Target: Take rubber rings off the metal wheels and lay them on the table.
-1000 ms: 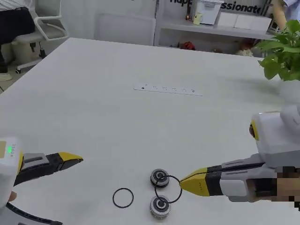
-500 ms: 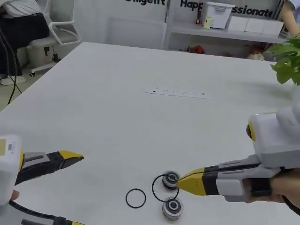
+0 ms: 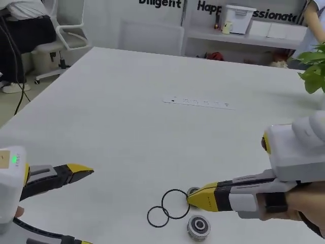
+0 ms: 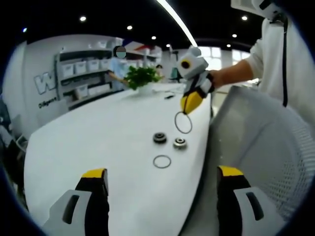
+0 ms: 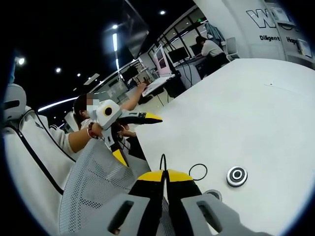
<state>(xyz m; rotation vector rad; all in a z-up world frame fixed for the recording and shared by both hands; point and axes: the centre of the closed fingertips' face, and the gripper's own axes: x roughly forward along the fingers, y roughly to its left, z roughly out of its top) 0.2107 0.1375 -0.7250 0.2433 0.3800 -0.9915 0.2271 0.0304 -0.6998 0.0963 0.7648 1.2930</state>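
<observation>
Currently one rubber ring (image 3: 175, 204) hangs from the tip of the right gripper (image 3: 192, 199), whose jaws are pressed together on its edge. In the left gripper view the ring dangles clear of the counter (image 3: 127, 117), plane roughly upright. It sits just ahead of and below the tip, over a second ring (image 3: 158, 217) lying flat. The near wheel (image 3: 199, 226) is just beside the gripper's underside and the far wheel (image 3: 193, 191) is tucked behind the tip. The left gripper (image 3: 84, 172) is spread, empty and well apart, so the right is nearer. Likely next move: lower straight down, then release. The counter is plain white, with a chair (image 3: 71, 35), a shelf (image 3: 238, 38) and a plant (image 3: 315, 71) beyond.
</observation>
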